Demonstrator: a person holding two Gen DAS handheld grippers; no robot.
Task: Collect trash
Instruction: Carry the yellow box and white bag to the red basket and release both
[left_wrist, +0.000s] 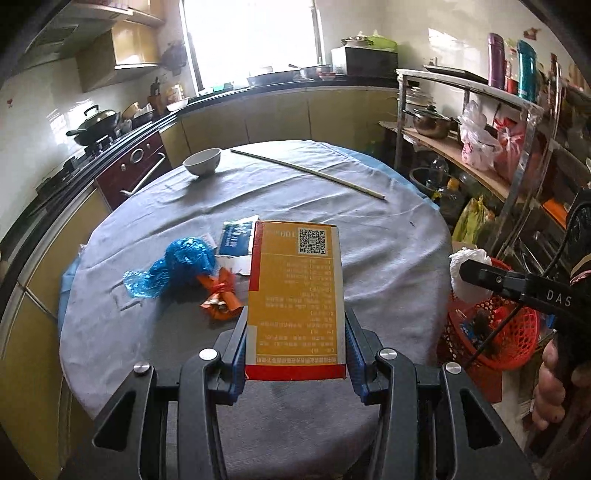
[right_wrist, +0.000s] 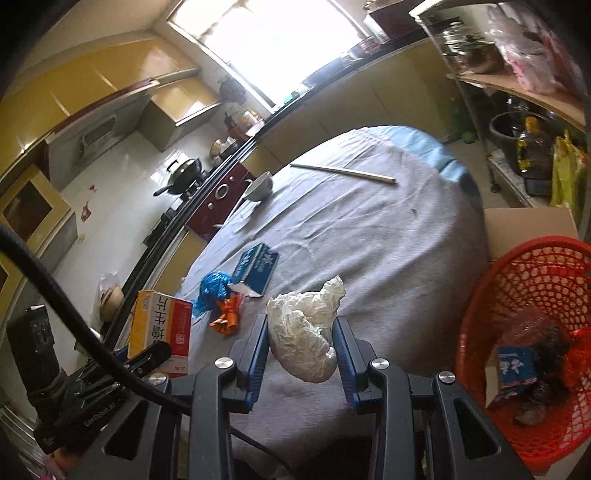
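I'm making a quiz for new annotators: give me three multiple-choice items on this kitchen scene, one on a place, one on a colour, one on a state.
1. Where is the white bowl?
A. on the cloth-covered table
B. in the basket
C. on the stove

2. What colour is the mesh basket beside the table?
A. green
B. red
C. white

3. What is the right claw doing?
A. hanging open and empty
B. gripping the chopsticks
C. gripping a crumpled white plastic bag

Answers:
1. A, the bowl stands on the grey cloth at the far side of the table.
2. B, its open mesh wall is red in both views.
3. C, the white plastic bag sits squeezed between its blue pads, while the left claw holds the yellow box.
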